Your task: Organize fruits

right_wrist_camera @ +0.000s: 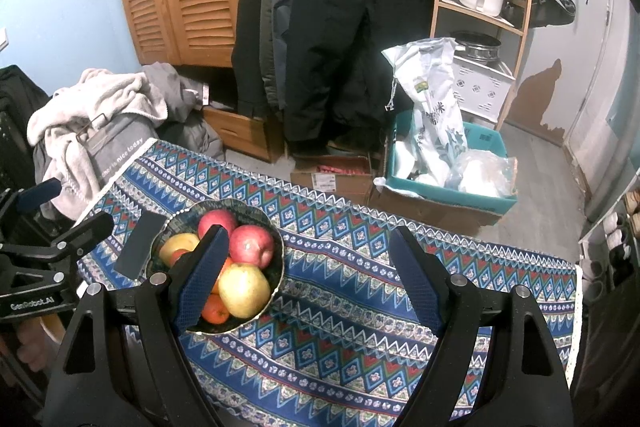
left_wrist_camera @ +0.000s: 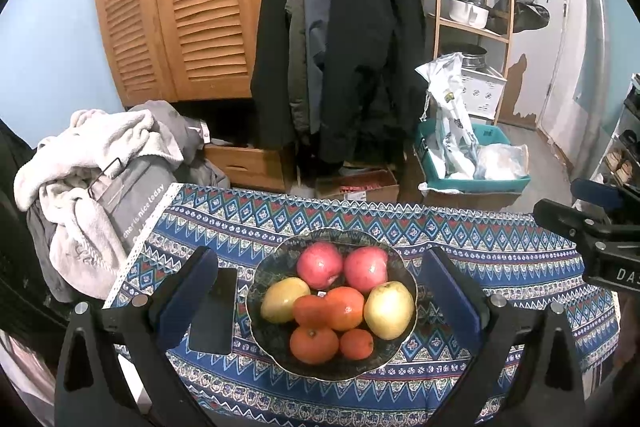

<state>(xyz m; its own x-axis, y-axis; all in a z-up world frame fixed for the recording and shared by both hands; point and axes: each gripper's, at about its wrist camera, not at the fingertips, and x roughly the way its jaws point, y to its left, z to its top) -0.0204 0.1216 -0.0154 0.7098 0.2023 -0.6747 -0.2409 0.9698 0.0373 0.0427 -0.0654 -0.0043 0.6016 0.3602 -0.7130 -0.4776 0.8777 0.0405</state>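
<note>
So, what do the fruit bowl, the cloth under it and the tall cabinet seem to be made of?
Fruit bowl: probably glazed ceramic or glass; dark, patterned, with a thin scalloped rim that catches light.
Cloth: woven or printed fabric, matte, with a pale lace-like edge that hangs over the side.
Tall cabinet: wood, warm orange finish with slight sheen; louvred slats show.

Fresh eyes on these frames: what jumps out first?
The bowl heaped with red apples, yellow fruit and oranges, sitting on the patterned blue cloth. A dark phone lies just left of it. Behind, black coats hang beside a louvred wooden cupboard.
</note>
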